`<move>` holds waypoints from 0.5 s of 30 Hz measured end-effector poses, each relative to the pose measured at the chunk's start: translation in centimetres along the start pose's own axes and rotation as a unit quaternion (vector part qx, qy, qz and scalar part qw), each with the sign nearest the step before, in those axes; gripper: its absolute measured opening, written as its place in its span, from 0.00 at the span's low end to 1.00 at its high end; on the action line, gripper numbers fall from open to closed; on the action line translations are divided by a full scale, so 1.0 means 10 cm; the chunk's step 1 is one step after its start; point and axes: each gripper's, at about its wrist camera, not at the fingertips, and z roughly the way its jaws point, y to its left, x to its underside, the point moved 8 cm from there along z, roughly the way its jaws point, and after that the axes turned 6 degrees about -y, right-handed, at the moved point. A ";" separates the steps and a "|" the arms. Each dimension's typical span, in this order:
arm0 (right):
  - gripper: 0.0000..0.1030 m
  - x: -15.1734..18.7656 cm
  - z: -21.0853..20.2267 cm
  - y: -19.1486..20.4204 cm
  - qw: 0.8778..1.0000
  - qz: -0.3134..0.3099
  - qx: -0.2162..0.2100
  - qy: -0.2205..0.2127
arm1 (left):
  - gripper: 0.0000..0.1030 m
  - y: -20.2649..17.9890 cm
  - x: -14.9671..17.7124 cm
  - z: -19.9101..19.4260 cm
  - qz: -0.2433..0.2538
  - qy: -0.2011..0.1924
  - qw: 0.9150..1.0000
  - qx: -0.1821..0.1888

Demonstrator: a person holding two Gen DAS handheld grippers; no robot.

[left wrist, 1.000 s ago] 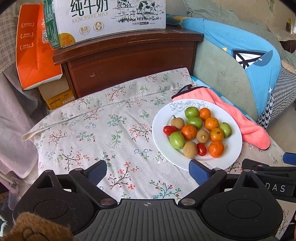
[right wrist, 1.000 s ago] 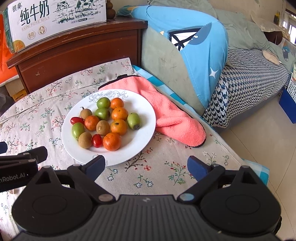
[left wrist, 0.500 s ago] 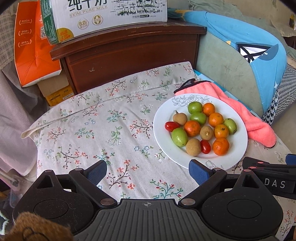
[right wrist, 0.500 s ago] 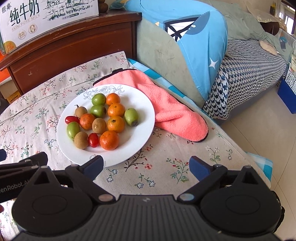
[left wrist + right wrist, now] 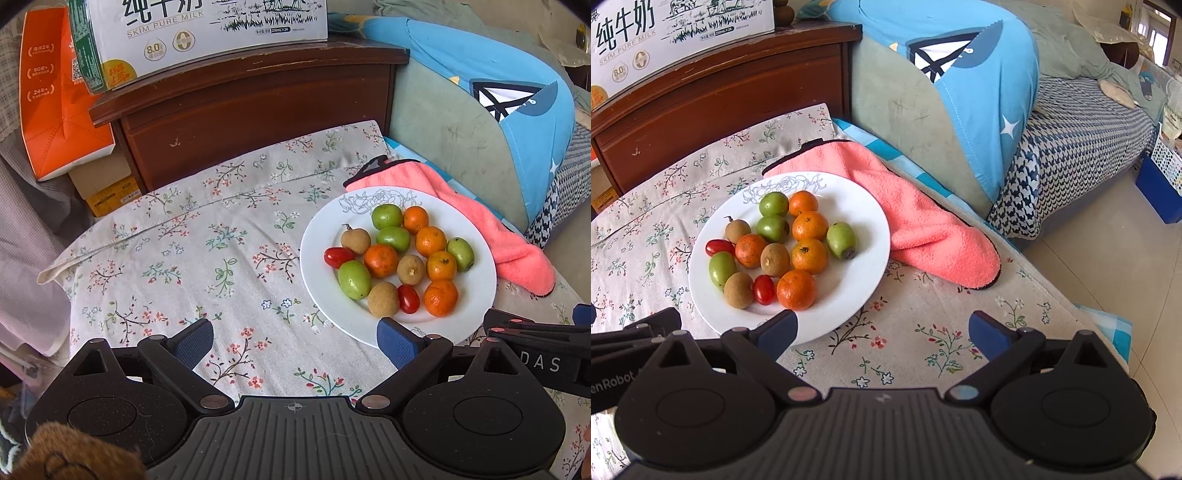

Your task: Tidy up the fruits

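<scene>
A white plate [image 5: 476,295] on the floral cloth holds mixed small fruit: several oranges [image 5: 380,260], several green fruits [image 5: 354,278], brown longans [image 5: 383,299] and two red cherry tomatoes [image 5: 408,298]. The plate [image 5: 864,229] also shows in the right wrist view. My left gripper [image 5: 295,341] is open and empty, just in front of the plate's near left rim. My right gripper [image 5: 882,328] is open and empty, its left finger over the plate's near rim. Neither touches any fruit.
A pink towel [image 5: 923,229] lies behind and right of the plate. A dark wooden cabinet [image 5: 258,110] with a milk carton box [image 5: 199,33] stands behind. A bed with a blue cover [image 5: 979,74] is at right. The table edge drops to the floor [image 5: 1108,277] at right.
Both grippers have moved slightly forward toward the plate, which now sits a little closer and lower in both views. The fruit has not moved.
</scene>
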 end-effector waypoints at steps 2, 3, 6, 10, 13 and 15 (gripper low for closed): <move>0.96 -0.01 0.02 0.00 1.000 0.001 0.002 0.000 | 0.94 -0.01 -0.01 0.02 0.001 0.001 1.000 -0.002; 0.96 -0.01 0.03 0.00 1.000 0.001 0.003 0.000 | 0.94 -0.01 -0.02 0.03 0.001 0.001 1.000 -0.004; 0.96 -0.02 0.06 0.01 1.000 0.001 0.003 0.003 | 0.94 0.00 -0.02 0.06 0.003 0.005 1.000 -0.010; 0.96 -0.01 0.08 0.03 1.000 0.000 0.000 0.008 | 0.94 0.02 0.00 0.10 0.006 0.011 1.000 -0.019; 0.96 -0.01 0.08 0.03 1.000 0.003 -0.003 0.009 | 0.94 0.03 0.02 0.11 0.008 0.016 1.000 -0.024; 0.96 0.00 0.08 0.03 1.000 0.003 -0.002 0.010 | 0.94 0.03 0.03 0.12 0.007 0.017 1.000 -0.024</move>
